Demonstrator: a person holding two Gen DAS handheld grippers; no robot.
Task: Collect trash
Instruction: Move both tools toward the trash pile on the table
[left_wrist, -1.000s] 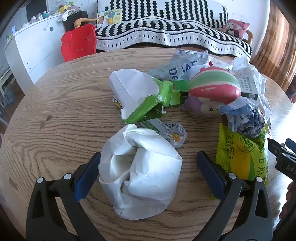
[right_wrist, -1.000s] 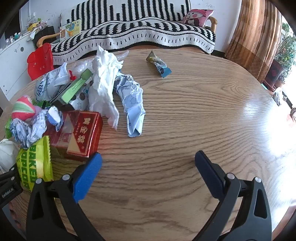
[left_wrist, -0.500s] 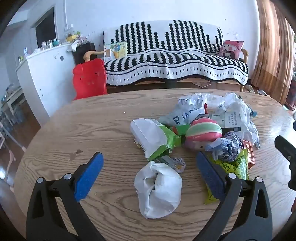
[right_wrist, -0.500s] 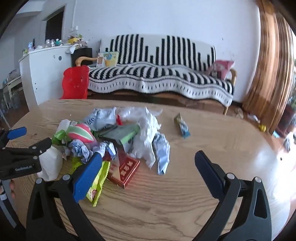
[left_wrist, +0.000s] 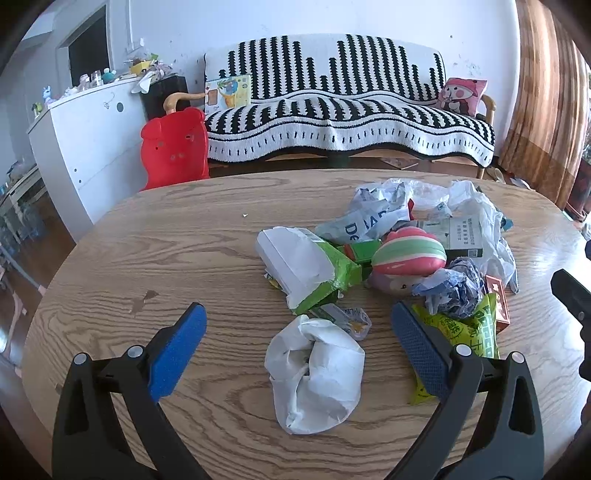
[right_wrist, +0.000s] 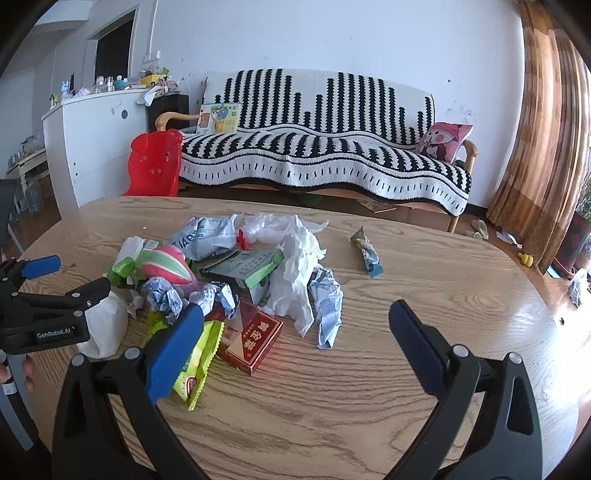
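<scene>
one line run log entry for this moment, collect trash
phase: pre-grasp | left gripper: open, above crumpled white paper | right gripper: open, empty | trash pile on wooden table

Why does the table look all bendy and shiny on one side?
In both wrist views the fisheye lens curves the round wooden table and darkens the picture corners. In the right wrist view, bright light makes white glare on the table's right edge; the crumpled white paper ball stays sharp in the left wrist view.
</scene>
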